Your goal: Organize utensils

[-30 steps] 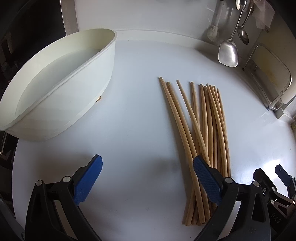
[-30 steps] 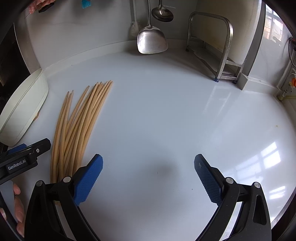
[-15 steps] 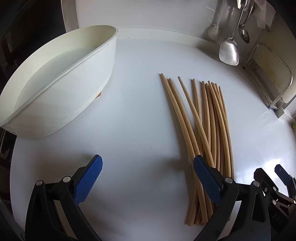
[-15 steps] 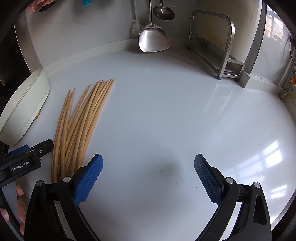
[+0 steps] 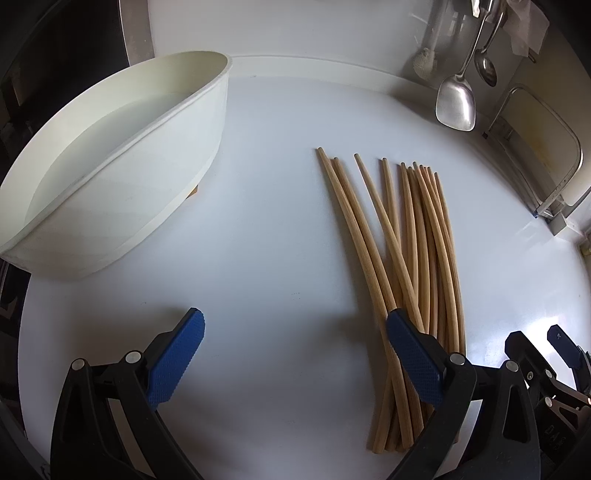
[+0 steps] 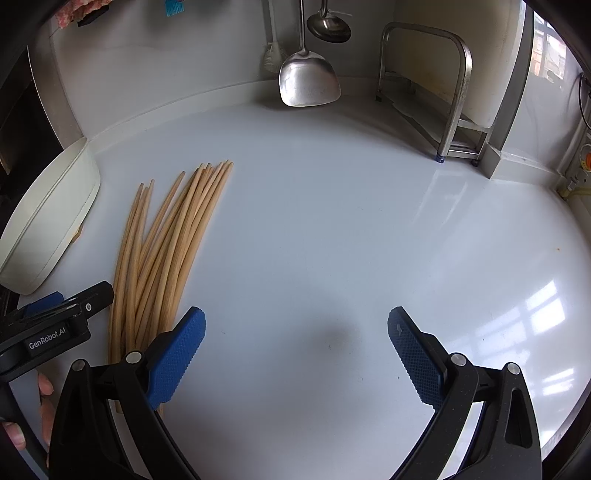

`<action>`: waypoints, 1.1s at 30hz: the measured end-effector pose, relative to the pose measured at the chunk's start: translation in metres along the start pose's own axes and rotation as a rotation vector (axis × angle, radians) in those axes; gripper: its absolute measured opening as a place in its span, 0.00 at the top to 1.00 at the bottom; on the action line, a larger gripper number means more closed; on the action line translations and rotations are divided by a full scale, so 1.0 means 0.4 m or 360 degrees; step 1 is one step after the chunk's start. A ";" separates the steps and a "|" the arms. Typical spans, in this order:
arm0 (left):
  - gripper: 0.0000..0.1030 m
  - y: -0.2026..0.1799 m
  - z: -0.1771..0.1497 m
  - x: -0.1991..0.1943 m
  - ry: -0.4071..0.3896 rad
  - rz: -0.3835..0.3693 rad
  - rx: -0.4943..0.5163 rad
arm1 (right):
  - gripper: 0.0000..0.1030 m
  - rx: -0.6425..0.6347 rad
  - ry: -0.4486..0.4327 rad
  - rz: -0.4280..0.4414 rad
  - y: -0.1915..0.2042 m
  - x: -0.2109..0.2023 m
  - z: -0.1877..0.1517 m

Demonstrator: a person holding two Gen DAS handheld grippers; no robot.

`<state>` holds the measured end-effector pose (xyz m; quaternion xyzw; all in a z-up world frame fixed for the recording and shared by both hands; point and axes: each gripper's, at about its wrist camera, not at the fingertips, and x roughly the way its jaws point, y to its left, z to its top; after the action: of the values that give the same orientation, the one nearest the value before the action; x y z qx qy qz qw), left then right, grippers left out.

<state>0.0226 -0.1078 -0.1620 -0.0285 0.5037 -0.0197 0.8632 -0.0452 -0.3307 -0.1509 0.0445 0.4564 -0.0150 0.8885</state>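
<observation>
Several long wooden chopsticks (image 5: 413, 251) lie fanned out on the white counter (image 5: 266, 229); they also show in the right wrist view (image 6: 166, 251). A white oval tub (image 5: 110, 173) stands to their left, also seen in the right wrist view (image 6: 48, 218). My left gripper (image 5: 295, 358) is open and empty, low over the counter, its right finger over the chopsticks' near ends. My right gripper (image 6: 295, 354) is open and empty, just right of the chopsticks, its left finger over their near ends.
A metal spatula (image 6: 308, 77) and a ladle (image 6: 328, 26) hang at the back wall. A metal rack (image 6: 436, 92) stands at the back right. The left gripper's body (image 6: 51, 328) shows at the left edge of the right wrist view.
Both grippers have drifted slightly backward; the chopsticks and tub sit a little farther up in the views. Nothing was grasped or moved.
</observation>
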 end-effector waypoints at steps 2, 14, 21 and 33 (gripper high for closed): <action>0.05 0.007 0.004 0.002 0.0005 0.0002 -0.0002 | 0.08 0.0003 0.0008 0.0006 0.005 0.005 0.002; 0.06 0.046 0.026 0.011 0.0020 0.0001 -0.0039 | 0.08 -0.0017 0.0012 0.0023 0.042 0.016 0.023; 0.06 0.054 0.021 0.026 0.0021 0.0026 -0.0025 | 0.08 -0.0020 0.0024 0.0017 0.046 0.026 0.028; 0.06 0.091 0.021 0.012 -0.0038 0.0052 -0.0028 | 0.08 -0.0065 0.0040 -0.0023 0.082 0.056 0.031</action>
<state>0.0327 -0.0714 -0.1647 -0.0283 0.4940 -0.0008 0.8690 -0.0202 -0.2987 -0.1597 0.0231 0.4681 -0.0116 0.8833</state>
